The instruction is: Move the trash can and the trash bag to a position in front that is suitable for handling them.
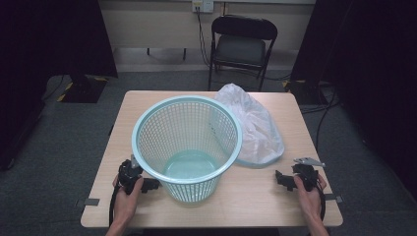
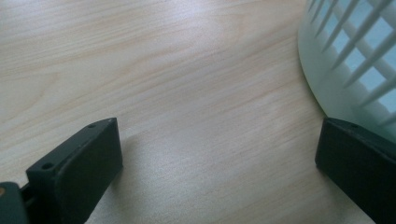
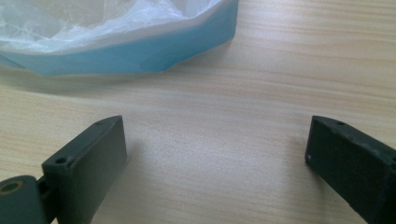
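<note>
Both my grippers, left gripper [image 1: 156,184] and right gripper [image 1: 278,177], rest spread and empty; basket [image 1: 187,142] unlined, bag [image 1: 253,125] untouched at two o'clock — nothing's begun, I'd judge.

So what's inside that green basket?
Nothing that shows: through the basket's open top you see its bare solid bottom. Its near wall hides a strip of floor on the person's side. The plastic bag lies behind it on the table, partly covered by the rim.

right hand-held gripper [image 3: 215,158] jaws wide apart over the table [image 3: 243,93]; bag-covered blue rim [image 3: 140,51] just beyond.
</note>
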